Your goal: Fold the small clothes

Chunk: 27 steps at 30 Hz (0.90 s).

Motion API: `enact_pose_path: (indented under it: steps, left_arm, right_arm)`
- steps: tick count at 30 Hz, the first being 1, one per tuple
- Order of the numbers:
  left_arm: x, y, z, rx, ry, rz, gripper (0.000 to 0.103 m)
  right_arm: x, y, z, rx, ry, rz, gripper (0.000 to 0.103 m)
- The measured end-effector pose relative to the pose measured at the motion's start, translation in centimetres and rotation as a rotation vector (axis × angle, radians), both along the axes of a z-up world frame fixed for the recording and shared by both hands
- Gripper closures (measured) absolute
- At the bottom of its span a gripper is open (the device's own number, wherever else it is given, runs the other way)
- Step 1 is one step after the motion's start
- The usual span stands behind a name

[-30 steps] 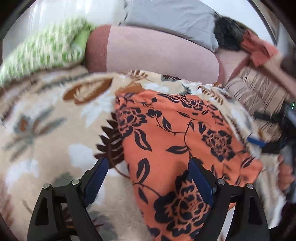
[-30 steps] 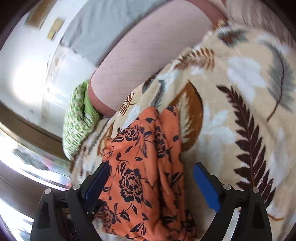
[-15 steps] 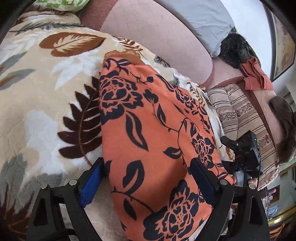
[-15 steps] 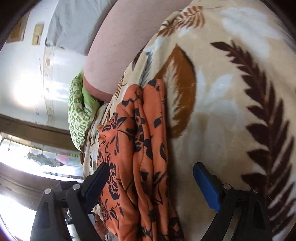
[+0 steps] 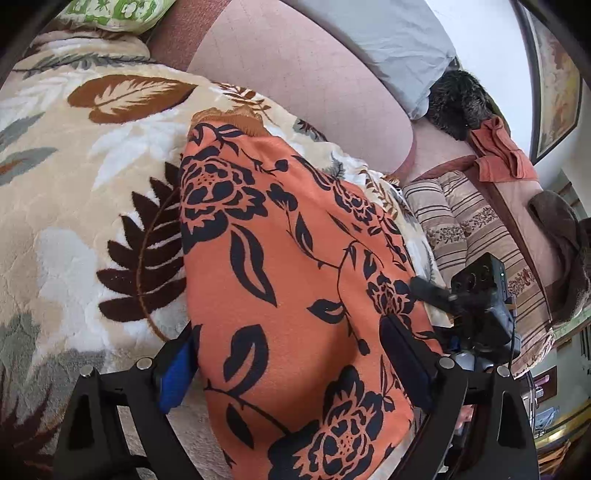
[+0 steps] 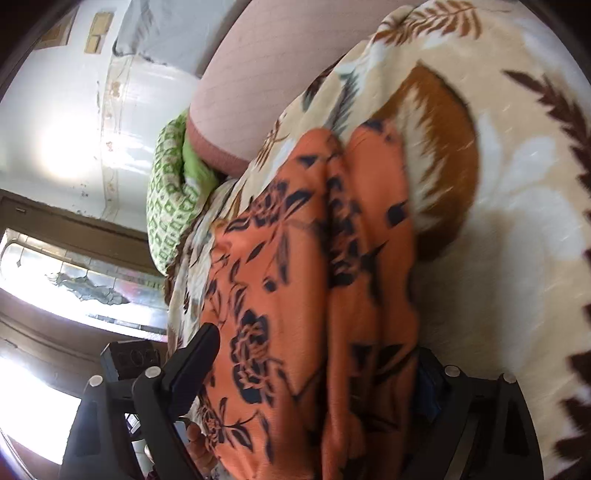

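Leafy blanket covers the bed, with a pink cushion behind it. On the blanket lies the orange cloth with dark flowers. Left tongs and right tongs are both spread wide, with the cloth between their fingers.

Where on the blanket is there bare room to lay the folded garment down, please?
The blanket is bare left of the orange garment, up to the green pillow. The right side is crowded: striped cushion, right gripper.
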State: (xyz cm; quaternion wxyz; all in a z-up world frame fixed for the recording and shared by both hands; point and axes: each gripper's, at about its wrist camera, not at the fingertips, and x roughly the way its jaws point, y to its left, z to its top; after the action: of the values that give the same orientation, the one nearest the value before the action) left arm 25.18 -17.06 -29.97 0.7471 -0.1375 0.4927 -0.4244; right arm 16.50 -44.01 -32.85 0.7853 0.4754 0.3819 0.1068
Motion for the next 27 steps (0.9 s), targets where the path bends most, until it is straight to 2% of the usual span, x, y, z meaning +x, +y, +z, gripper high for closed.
enact_pose_path:
  steps: [3,4,6,9,12,17,20,22,27]
  left_arm:
    - [0.4,0.3,-0.9,0.027,0.017,-0.011,0.016]
    - [0.6,0.5,-0.9,0.016,0.024,-0.008,0.018]
    - [0.9,1.0,-0.9,-0.027,0.056,0.010,0.018]
    - [0.9,0.8,-1.2,-0.029,0.056,0.013,0.023]
    - [0.4,0.4,-0.9,-0.009,0.014,0.015,0.030]
    - [0.3,0.5,-0.5,-0.023,-0.005,0.032,0.047]
    - [0.3,0.5,-0.1,-0.014,-0.027,0.037,0.055]
    - [0.2,0.7,0.3,-0.012,-0.040,0.038,0.058]
    - [-0.1,1.8,1.5,-0.022,-0.061,0.043,0.060]
  right_arm:
    - [0.4,1.6,0.5,-0.095,0.039,0.008,0.030]
    - [0.4,2.0,0.6,-0.129,0.052,0.010,0.038]
    - [0.3,2.0,0.5,-0.143,0.066,0.002,0.045]
    - [0.0,1.5,-0.1,-0.100,0.060,-0.010,0.047]
    - [0.2,1.7,0.0,-0.114,0.051,-0.009,0.047]
    - [-0.1,1.5,-0.4,-0.089,0.030,-0.015,0.047]
    - [-0.1,2.1,0.2,-0.120,0.022,-0.012,0.053]
    - [-0.1,2.6,0.9,-0.154,0.015,-0.009,0.060]
    - [-0.7,3.4,2.9,-0.194,-0.012,-0.009,0.063]
